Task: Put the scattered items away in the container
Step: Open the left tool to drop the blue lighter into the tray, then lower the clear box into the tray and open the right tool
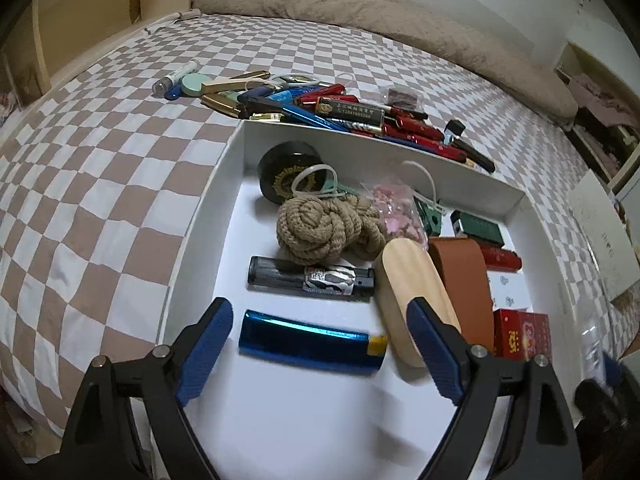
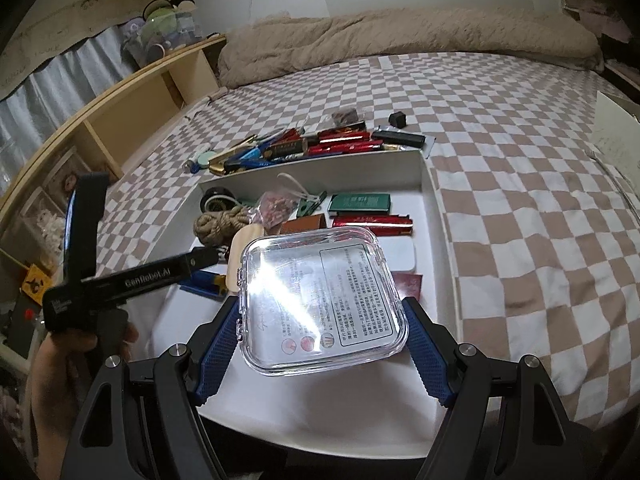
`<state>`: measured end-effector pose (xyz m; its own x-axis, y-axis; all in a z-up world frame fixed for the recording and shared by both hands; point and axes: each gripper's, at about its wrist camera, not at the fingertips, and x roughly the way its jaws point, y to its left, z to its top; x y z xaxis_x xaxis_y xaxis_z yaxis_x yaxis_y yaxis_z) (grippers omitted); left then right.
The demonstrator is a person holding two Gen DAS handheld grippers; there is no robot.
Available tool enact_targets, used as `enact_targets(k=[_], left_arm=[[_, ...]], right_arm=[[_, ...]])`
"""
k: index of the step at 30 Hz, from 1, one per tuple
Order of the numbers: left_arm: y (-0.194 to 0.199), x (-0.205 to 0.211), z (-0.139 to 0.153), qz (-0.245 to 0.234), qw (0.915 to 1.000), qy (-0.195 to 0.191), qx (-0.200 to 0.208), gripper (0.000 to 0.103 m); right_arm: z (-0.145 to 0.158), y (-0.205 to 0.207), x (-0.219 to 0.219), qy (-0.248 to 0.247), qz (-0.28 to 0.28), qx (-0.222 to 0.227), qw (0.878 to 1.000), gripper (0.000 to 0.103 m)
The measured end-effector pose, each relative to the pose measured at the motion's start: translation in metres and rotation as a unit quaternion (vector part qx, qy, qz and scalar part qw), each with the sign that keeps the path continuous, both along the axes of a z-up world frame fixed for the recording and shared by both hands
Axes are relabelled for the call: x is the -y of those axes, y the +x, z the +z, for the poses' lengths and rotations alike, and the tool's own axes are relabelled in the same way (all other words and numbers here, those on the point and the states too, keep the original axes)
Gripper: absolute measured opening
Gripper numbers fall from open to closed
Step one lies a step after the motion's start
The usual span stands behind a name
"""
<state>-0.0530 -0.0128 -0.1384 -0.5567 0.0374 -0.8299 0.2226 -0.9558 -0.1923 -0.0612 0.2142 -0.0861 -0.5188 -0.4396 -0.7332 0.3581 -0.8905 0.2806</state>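
Note:
My left gripper (image 1: pixel 320 302) hangs open over the near end of the white box (image 1: pixel 360 138). A shiny blue lighter (image 1: pixel 312 344) lies flat on the box floor between its fingers, and neither pad touches it. Farther in lie a black lighter (image 1: pixel 312 280), a rope coil (image 1: pixel 316 228) and a wooden oval (image 1: pixel 412 292). My right gripper (image 2: pixel 320 302) is shut on a clear plastic case (image 2: pixel 320 300), which it holds above the white box (image 2: pixel 320 168). Scattered pens and lighters (image 1: pixel 340 108) are piled on the bed behind the box's far wall; the right wrist view shows this pile (image 2: pixel 304 146) too.
The box sits on a checkered bedsheet (image 1: pixel 100 200). A beige blanket (image 2: pixel 400 36) lies along the far side and a wooden shelf (image 2: pixel 132 112) runs at the left. A hand (image 2: pixel 60 364) holds the left gripper's black body (image 2: pixel 132 276). White paper (image 1: pixel 600 240) lies right of the box.

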Motion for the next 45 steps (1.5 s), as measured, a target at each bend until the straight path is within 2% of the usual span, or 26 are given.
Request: enact_targets(k=[8, 16, 20, 29, 36, 39, 42, 45], left_arm=[[0.007, 0.009, 0.022, 0.001, 0.9993, 0.015, -0.035, 0.091], [0.021, 0.024, 0.057, 0.004, 0.9965, -0.006, -0.083, 0.091], [0.028, 0.029, 0.065, 0.002, 0.9952, -0.015, -0.096, 0.091], [0.035, 0.037, 0.071, -0.001, 0.9933, -0.033, -0.111, 0.091], [0.037, 0.049, 0.065, 0.002, 0.9939, -0.025, -0.107, 0.091], [0.038, 0.054, 0.063, 0.006, 0.9941, -0.018, -0.107, 0.091], [0.038, 0.058, 0.062, 0.007, 0.9942, -0.011, -0.107, 0.091], [0.04, 0.059, 0.062, 0.006, 0.9941, -0.011, -0.108, 0.091]], right_arm=[[-0.012, 0.002, 0.029, 0.006, 0.032, 0.015, 0.999, 0.079], [-0.022, 0.001, 0.074, -0.008, 0.086, 0.046, 0.995, 0.079], [-0.028, 0.002, 0.092, -0.022, 0.094, 0.068, 0.993, 0.079], [-0.039, 0.004, 0.122, -0.041, 0.102, 0.114, 0.987, 0.079], [-0.041, 0.004, 0.136, -0.02, 0.091, 0.116, 0.989, 0.079], [-0.047, 0.004, 0.142, -0.016, 0.101, 0.134, 0.986, 0.08], [-0.048, 0.008, 0.147, -0.032, 0.117, 0.146, 0.982, 0.103], [-0.046, 0.012, 0.149, -0.027, 0.123, 0.146, 0.981, 0.103]])
